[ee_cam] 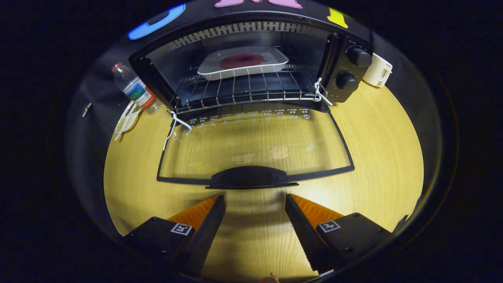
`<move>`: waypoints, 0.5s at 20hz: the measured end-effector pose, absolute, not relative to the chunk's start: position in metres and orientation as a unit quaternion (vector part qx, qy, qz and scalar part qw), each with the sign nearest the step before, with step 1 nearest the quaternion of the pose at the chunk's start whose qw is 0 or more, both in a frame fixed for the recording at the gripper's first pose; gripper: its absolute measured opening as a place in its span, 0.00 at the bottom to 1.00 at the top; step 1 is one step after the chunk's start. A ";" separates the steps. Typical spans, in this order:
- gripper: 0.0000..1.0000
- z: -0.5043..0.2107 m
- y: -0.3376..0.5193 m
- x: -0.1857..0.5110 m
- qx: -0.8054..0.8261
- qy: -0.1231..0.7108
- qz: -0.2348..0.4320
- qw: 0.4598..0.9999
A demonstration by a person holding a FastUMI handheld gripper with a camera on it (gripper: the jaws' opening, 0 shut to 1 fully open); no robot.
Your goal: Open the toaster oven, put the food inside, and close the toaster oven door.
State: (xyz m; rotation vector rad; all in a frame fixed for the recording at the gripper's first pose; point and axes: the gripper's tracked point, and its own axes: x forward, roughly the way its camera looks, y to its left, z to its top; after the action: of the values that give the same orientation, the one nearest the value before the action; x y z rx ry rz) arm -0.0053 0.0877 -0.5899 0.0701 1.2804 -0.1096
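The black toaster oven (pixel 346 67) stands at the far side of the wooden table with its glass door (pixel 255 147) folded down flat toward me. On the wire rack (pixel 243 92) inside rests a white tray (pixel 220 65) holding a dark red round piece of food (pixel 241 60). The door's black handle (pixel 249 177) lies just ahead of my fingertips. My gripper (pixel 255 200) is open, a little above the table, with nothing between its fingers.
A plastic water bottle (pixel 133 88) and a snack packet (pixel 126 120) lie left of the oven. A white appliance (pixel 377 70) stands to the oven's right. White cords (pixel 320 92) hang at both door hinges. Two knobs (pixel 358 57) sit on the oven's right panel.
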 end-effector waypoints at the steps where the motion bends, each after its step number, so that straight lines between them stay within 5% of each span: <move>1: 1.00 -0.595 0.088 -0.005 0.036 0.601 -0.055 0.797; 10: 0.99 -0.585 0.089 -0.001 0.022 0.583 -0.037 0.811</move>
State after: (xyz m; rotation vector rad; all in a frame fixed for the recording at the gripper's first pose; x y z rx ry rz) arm -0.0008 0.0890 -0.5850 0.0478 1.2461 -0.0791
